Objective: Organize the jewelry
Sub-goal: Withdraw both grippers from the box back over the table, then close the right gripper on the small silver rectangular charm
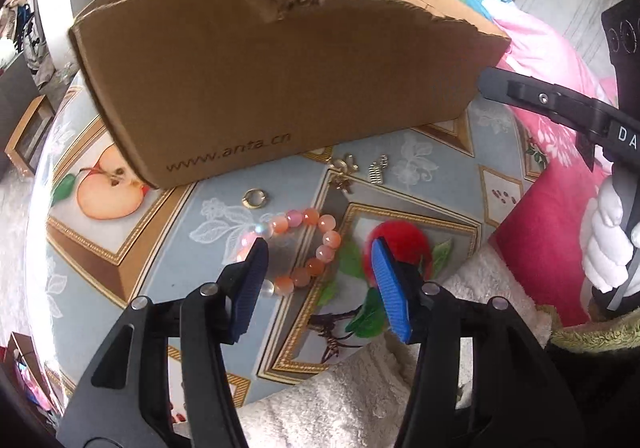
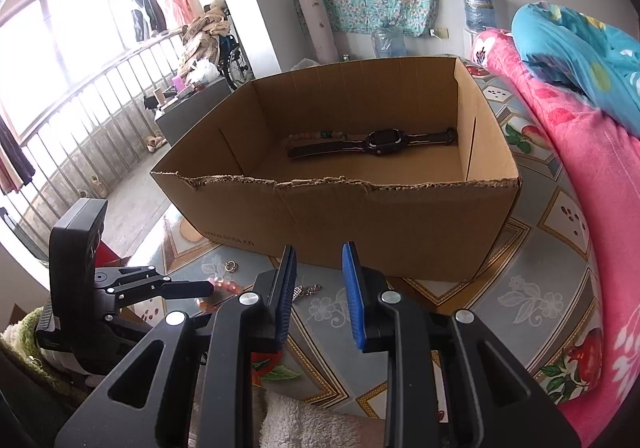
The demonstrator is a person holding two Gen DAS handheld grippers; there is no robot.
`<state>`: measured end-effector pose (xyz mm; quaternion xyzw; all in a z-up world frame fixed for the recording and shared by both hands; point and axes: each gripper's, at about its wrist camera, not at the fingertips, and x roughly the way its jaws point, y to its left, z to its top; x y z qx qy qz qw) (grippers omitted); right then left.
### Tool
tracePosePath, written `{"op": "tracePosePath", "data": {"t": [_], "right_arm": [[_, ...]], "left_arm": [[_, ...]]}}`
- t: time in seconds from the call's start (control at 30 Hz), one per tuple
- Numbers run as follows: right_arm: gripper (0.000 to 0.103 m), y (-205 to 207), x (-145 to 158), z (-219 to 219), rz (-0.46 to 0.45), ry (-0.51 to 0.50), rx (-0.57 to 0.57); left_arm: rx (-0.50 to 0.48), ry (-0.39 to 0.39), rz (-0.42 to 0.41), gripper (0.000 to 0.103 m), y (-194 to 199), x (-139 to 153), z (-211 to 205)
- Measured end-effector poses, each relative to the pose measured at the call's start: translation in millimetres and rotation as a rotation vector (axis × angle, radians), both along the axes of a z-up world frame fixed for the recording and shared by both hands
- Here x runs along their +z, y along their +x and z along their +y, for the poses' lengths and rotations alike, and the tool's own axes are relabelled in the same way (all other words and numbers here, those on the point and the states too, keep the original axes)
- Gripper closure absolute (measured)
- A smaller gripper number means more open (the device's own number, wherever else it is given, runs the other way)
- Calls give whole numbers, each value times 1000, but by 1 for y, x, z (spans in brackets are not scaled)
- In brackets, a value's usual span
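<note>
Left hand-held gripper [image 1: 316,260] tilted down (jaws apart), seemingly straddling bracelet [image 1: 304,248]

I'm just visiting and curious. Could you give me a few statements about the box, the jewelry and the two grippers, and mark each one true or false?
1. A black watch lies inside the cardboard box. True.
2. The pink bead bracelet is already in the box. False: it lies on the patterned tablecloth in front of the box.
3. The left gripper is open around the bracelet. True.
4. The right gripper holds a gold ring. False: nothing is between its fingers; the gold ring lies on the tablecloth.
</note>
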<state>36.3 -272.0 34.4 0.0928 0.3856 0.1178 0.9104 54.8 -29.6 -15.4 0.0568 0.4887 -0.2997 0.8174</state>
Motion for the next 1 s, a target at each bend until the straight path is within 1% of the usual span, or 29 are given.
{"op": "tracePosePath", "data": {"t": [0.27, 0.33, 0.43, 0.47, 0.5, 0.53, 0.63, 0.77, 0.87, 1.0], "right_arm": [[79, 8, -26, 7, 60, 20, 19], [79, 9, -32, 11, 75, 22, 26], [79, 9, -39, 15, 92, 30, 34], [79, 9, -41, 16, 96, 35, 35], [79, 9, -42, 17, 99, 38, 35], [79, 9, -44, 17, 102, 42, 35], [79, 8, -47, 20, 108, 50, 39], [79, 7, -50, 23, 107, 41, 46], [79, 7, -51, 22, 107, 42, 45], [79, 11, -51, 23, 107, 41, 42]], "left_arm": [[127, 34, -26, 53, 8, 1, 31], [131, 15, -50, 53, 9, 7, 34], [98, -30, -113, 53, 5, 19, 27], [82, -30, -127, 55, 4, 21, 22], [71, -16, -137, 60, 4, 21, 16], [63, 0, -140, 65, 5, 19, 11], [63, 63, -137, 75, 13, 11, -6], [84, 83, -132, 78, 20, 6, -14], [96, 115, -132, 81, 24, 2, -18], [98, 153, -158, 91, 25, 0, -23]]}}
